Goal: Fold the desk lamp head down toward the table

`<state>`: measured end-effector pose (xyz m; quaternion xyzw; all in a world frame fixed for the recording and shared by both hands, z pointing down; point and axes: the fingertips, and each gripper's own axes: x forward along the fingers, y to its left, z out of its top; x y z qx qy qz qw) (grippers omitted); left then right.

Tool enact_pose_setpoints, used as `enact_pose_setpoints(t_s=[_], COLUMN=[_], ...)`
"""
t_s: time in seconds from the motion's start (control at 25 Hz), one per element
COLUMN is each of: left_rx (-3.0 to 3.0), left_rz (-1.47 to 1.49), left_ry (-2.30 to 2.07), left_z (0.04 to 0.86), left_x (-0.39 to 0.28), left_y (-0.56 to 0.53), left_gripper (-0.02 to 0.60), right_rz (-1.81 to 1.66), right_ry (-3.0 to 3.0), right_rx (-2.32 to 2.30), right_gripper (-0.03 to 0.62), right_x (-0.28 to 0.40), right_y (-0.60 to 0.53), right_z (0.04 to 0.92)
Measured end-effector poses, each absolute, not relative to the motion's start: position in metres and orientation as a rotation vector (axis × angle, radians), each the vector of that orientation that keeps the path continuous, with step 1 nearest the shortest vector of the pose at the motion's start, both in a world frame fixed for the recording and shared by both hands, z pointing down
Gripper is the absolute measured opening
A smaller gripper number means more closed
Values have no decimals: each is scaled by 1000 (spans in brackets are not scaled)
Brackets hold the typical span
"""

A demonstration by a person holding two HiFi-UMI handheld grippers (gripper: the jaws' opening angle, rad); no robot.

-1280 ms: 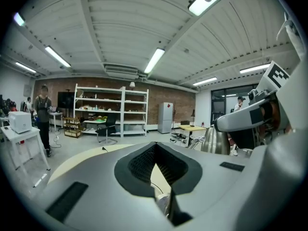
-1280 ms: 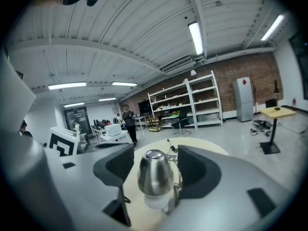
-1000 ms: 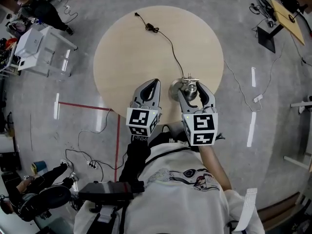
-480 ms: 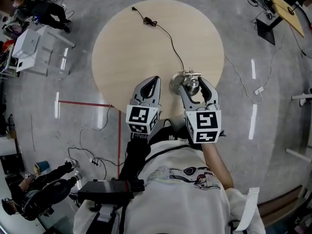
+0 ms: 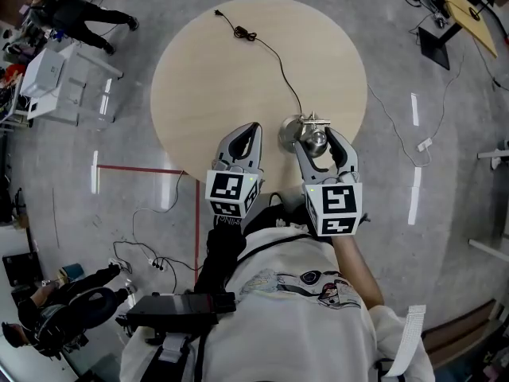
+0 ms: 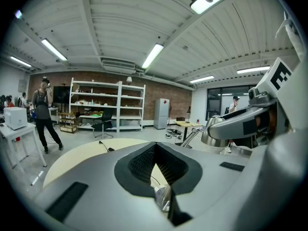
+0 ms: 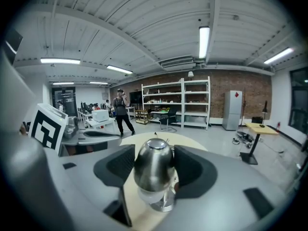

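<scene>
Filling most of the head view, the grey floor (image 5: pixel 445 277) lies under a round wooden table (image 5: pixel 207 78). The person stands at the near edge of this table and wears a white shirt (image 5: pixel 294 325).

Both tongs reach over that near edge. The left gripper (image 5: pixel 253 127) is just left of the lamp and does not touch it. Its jaws are pressed together at the tips, and nothing is between them. The right gripper (image 5: pixel 315 138) is at the lamp itself. Its jaws stand at a narrow width around the lamp head (image 7: pixel 154 167), and in the right gripper view the dark pads (image 7: pixel 195 170) seem to lie against both sides of this shiny metal shell.

The lamp stands on the near right part of the table, on a round metal base (image 5: pixel 286 134). Its head is over the base and a little to the right. A thin black cord (image 5: pixel 280 74) runs from the lamp across the table top to the far side. There it makes a small knot and ends in a plug (image 5: pixel 219 13) close to the far edge.
</scene>
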<state>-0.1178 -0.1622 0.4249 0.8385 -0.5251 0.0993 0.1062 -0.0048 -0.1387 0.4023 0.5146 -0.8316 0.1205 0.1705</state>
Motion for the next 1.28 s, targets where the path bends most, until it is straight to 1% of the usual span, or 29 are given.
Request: enact_pose_setpoints(t_s=[1.28], left_rx=[2459], left_rz=[284], left_ry=[-1536], left_z=[429], left_x=[-115], left_y=[-152], left_gripper=[3], right_rz=[317], right_ry=[-2310], right_rx=[1428], right_gripper=[261], right_x=[-4], right_y=[-96], right_z=[434])
